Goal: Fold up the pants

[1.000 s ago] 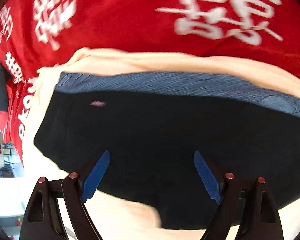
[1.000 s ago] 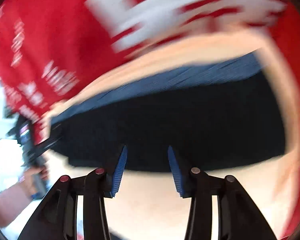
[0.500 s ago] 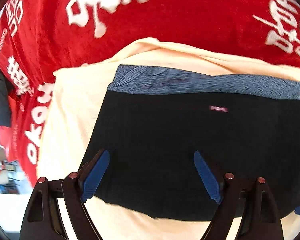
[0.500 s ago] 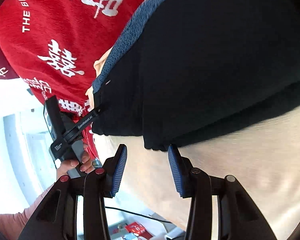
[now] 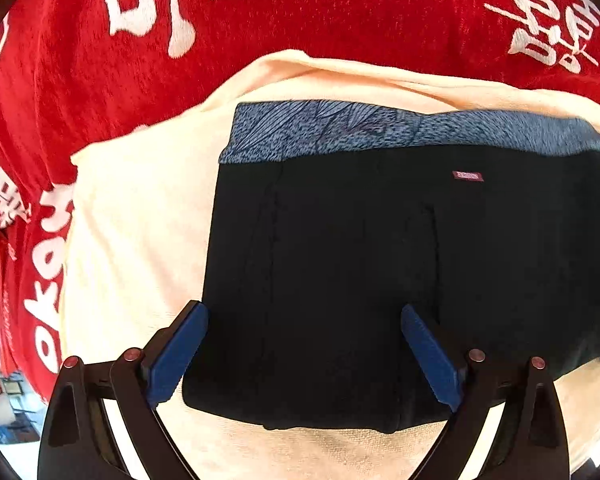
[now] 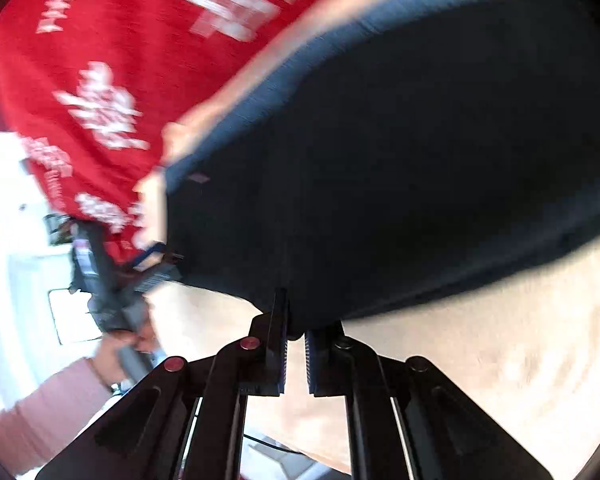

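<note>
Black pants (image 5: 360, 272) with a blue patterned waistband (image 5: 380, 130) lie flat on a cream cloth (image 5: 140, 220). My left gripper (image 5: 304, 348) is open, its blue pads (image 5: 176, 354) spread over the pants' lower left leg hem. In the right wrist view the pants (image 6: 400, 160) fill the upper right. My right gripper (image 6: 296, 332) is shut on the pants' lower hem edge. The left gripper (image 6: 112, 280) shows at the pants' far corner, held by a hand.
A red blanket with white characters (image 5: 180, 20) lies under the cream cloth (image 6: 460, 380) and also shows in the right wrist view (image 6: 100, 60). The person's pink-sleeved arm (image 6: 40, 404) is at lower left. A bright room floor lies beyond the table edge.
My right gripper closed from open onto the pants' hem edge. My left gripper shifted left along the pants and stayed open.
</note>
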A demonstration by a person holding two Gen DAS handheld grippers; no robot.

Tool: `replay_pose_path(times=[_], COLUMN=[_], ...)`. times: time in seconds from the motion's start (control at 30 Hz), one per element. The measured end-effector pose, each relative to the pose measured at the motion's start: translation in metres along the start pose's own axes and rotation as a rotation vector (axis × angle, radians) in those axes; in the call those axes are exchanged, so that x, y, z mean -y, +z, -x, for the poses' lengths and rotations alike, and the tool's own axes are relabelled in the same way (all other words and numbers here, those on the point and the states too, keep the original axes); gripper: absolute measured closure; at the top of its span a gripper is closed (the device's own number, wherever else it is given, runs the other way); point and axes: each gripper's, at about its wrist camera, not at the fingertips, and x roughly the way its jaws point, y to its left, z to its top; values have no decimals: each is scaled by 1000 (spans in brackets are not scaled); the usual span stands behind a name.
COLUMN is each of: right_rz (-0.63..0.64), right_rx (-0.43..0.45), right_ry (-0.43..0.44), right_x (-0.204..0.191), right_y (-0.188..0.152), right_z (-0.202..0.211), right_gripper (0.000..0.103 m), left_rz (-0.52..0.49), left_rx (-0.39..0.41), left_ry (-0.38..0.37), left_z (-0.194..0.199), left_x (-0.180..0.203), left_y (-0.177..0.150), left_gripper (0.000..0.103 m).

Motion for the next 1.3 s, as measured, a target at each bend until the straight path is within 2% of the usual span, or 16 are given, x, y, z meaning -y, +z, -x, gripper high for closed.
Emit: replay_pose_path(times=[0.1, 0.17, 0.23, 0.37, 0.5, 0.53, 0.57, 0.63, 0.73, 0.77, 0.8, 0.87, 0.97, 1.13, 1.17, 1.3], right_rz=[-50, -50, -6, 137, 206, 199, 186, 183, 108, 98, 114, 188, 240, 251, 261, 227], right_rx=[6, -39, -18, 140, 175, 158, 141, 193, 169, 168, 176, 189, 193, 172, 193, 276], right_ry=[46, 12, -31, -182, -331, -377, -379, -305, -265, -251, -243, -248, -250, -282, -278, -373], right_x=[6, 5, 0, -10, -1, 12, 26, 40, 44, 42, 39, 24, 11, 20, 23, 44], right_y=[-6, -10, -10, 18, 55, 56, 54, 42, 40, 44, 49, 70, 113, 162, 168, 187], right_z=[0, 8, 29, 87, 93, 89, 86, 96, 108, 113, 117, 115, 103, 78, 81, 102], right_gripper=[93, 84, 82, 82, 82, 82, 83, 83, 83, 82, 82, 82, 82, 82, 83, 83], left_rz=[-8, -4, 5, -22, -101, -118, -138, -73, -10, -10, -15, -9, 26, 43, 73, 131], left_rx=[8, -12, -19, 35, 29, 21, 9, 78, -21, -48, -35, 33, 71, 64, 71, 46], left_ry=[10, 34, 32, -145, -269, -267, -237, -204, -262, -246, -231, -209, -207, -144, -134, -126], left_z=[2, 3, 15, 45, 43, 37, 28, 26, 22, 24, 27, 35, 29, -9, -15, -29], left_x=[2, 2, 13, 76, 170, 188, 207, 209, 194, 190, 188, 188, 199, 238, 237, 224], left_y=[-2, 1, 5, 14, 18, 15, 10, 0, 0, 5, 12, 34, 72, 114, 120, 133], left_gripper=[4, 4, 5, 5, 4, 4, 4, 0, 0, 0, 0, 0, 0, 0, 0, 0])
